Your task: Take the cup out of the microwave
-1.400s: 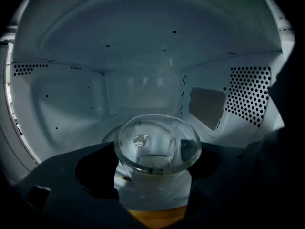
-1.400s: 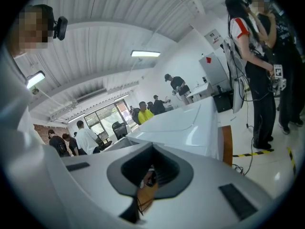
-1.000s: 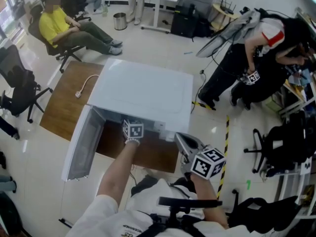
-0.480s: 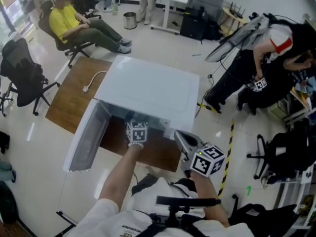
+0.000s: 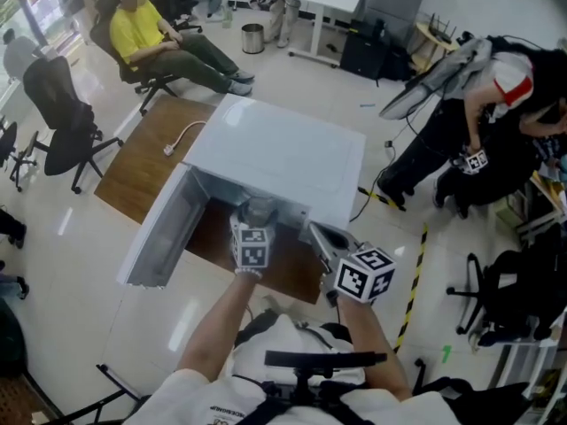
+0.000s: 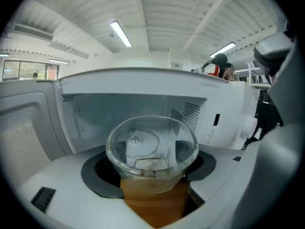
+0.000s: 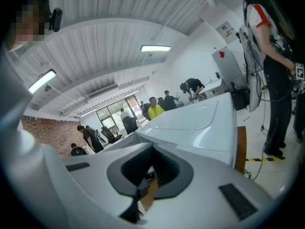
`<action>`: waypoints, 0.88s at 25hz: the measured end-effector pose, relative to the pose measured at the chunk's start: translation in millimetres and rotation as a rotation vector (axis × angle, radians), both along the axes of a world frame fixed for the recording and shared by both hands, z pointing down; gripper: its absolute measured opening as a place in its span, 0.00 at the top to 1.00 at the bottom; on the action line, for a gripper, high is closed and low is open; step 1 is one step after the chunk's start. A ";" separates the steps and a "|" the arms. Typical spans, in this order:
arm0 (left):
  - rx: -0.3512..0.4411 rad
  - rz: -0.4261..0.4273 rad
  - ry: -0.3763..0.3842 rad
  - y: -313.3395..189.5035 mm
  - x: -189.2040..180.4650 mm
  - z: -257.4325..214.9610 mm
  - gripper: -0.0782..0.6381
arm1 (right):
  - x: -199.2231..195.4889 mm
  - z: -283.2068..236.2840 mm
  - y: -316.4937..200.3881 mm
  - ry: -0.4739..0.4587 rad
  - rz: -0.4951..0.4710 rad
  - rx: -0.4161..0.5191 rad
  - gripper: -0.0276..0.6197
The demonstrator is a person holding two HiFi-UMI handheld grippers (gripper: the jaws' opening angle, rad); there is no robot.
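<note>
- We had the cup (image 6: 152,149) pinched in the left claw (image 6: 151,175), apparently just outside the open microwave (image 5: 275,149).
- Our right claw (image 7: 143,193) was pressed together, empty.
- We judged only setting it down remained.

Clear glass cup (image 6: 151,152) (upright) at the open microwave's (image 5: 275,153) mouth.

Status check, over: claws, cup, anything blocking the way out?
Left claw clamped on glass cup, at the microwave mouth. Right claw shut, empty. Door swung wide, nothing blocking.
</note>
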State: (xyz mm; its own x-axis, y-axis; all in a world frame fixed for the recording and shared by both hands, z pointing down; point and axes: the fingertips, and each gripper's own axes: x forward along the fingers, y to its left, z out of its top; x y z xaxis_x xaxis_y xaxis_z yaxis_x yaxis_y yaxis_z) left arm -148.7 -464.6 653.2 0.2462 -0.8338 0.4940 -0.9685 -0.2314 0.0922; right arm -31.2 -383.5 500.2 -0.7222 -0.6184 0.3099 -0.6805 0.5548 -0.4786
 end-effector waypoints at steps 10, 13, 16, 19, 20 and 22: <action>0.039 -0.036 0.013 60.1 14.1 -50.1 0.41 | -1.9 5.9 11.5 0.103 -0.048 0.045 0.95; 0.053 -0.045 0.023 79.4 19.8 -64.1 0.41 | -0.6 7.3 21.1 0.093 -0.068 0.038 0.95; 0.062 -0.060 0.027 96.6 20.2 -74.4 0.41 | -2.5 9.5 29.0 0.085 -0.087 0.031 0.95; 0.062 -0.073 0.031 116.8 22.1 -80.8 0.41 | -0.9 15.6 41.0 0.079 -0.104 0.022 0.95; 0.063 -0.079 0.033 124.7 22.8 -82.7 0.41 | 0.3 18.8 46.5 0.078 -0.111 0.018 0.95; 0.068 -0.093 0.037 141.1 23.2 -87.0 0.41 | 2.1 24.2 58.6 0.076 -0.123 0.010 0.95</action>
